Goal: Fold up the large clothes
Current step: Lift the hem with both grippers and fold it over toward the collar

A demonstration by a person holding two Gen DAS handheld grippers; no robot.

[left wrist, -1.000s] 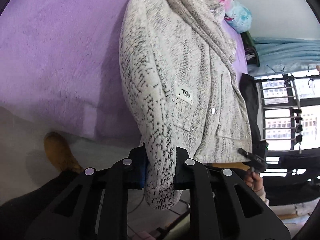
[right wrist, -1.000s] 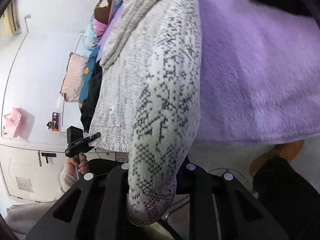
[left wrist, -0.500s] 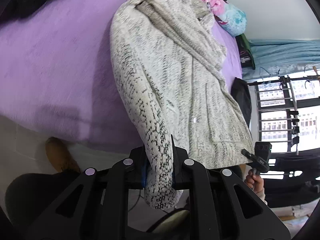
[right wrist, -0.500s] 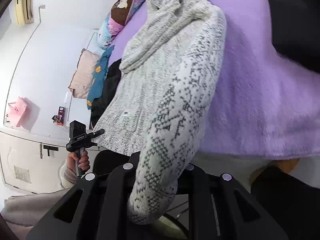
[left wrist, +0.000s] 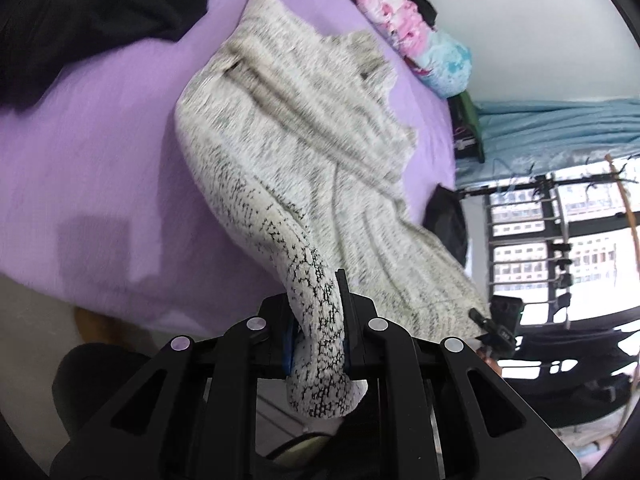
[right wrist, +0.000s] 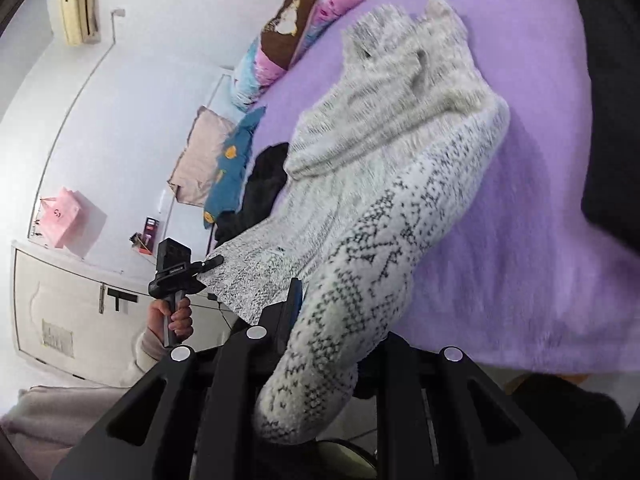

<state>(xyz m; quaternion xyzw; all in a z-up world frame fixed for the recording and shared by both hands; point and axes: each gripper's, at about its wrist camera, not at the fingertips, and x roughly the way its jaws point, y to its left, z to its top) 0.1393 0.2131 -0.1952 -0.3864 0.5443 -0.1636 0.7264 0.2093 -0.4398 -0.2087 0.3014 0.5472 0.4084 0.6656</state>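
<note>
Both clamped: left gripper (left wrist: pixel 316 336) on one patterned sleeve of the grey knit cardigan (left wrist: pixel 304 148), right gripper (right wrist: pixel 320 336) on the other, raised over the purple bed (left wrist: pixel 100 168).

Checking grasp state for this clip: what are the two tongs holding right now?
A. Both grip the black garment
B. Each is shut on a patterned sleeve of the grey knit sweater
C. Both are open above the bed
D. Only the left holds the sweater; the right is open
B: the left tongs and the right tongs each pinch a patterned sleeve of the grey knit sweater, which lies on the purple bed cover.
</note>
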